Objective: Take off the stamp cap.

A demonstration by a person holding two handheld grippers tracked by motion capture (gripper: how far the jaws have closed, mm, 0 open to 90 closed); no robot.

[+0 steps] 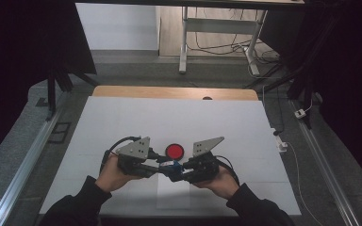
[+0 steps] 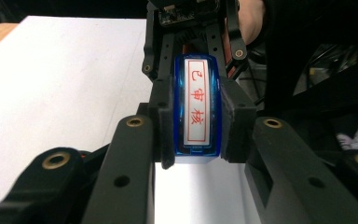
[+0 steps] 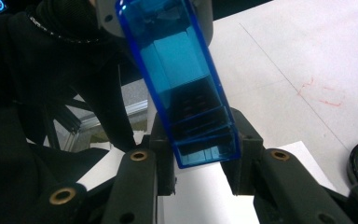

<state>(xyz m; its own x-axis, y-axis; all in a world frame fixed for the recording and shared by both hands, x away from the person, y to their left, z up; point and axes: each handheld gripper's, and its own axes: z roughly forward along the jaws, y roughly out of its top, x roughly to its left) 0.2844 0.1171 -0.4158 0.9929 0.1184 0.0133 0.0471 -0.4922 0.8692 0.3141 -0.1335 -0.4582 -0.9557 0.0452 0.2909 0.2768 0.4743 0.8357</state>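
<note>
Both your grippers clamped on same blue stamp (image 2: 196, 107), held above white sheet (image 1: 122, 122), just in front of red ink pad (image 1: 174, 151). Left gripper (image 2: 196, 140) pinches stamp's narrow sides; right gripper (image 3: 200, 154) grips its end. Long axis runs between your two grippers, level across table. Red-character face (image 2: 196, 100) points at left gripper's camera. Risk: pull unevenly, stamp twists out of one pinch, drops onto sheet, leaves stray red mark like smudge (image 3: 321, 93) already there

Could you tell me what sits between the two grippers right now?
A blue stamp, clamped by both the left gripper and right gripper, in the high view.
</note>
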